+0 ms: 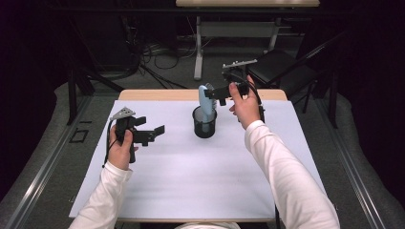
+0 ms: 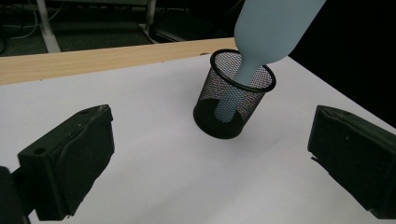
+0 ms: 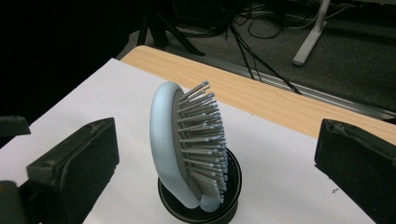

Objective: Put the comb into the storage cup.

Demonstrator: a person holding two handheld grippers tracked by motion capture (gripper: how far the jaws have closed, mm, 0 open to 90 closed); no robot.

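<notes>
White paper covers the table (image 1: 191,181), and toward its far middle a black mesh cup (image 1: 204,125) holds a pale blue hairbrush (image 1: 205,102) handle-down, head leaning out above the rim. It looks light, rigid and smooth-backed, so the head's edges seem the best hold; no brand or writing is legible. Both the left gripper (image 1: 155,133) and the right gripper (image 1: 213,93) have jaws apart, empty.
</notes>
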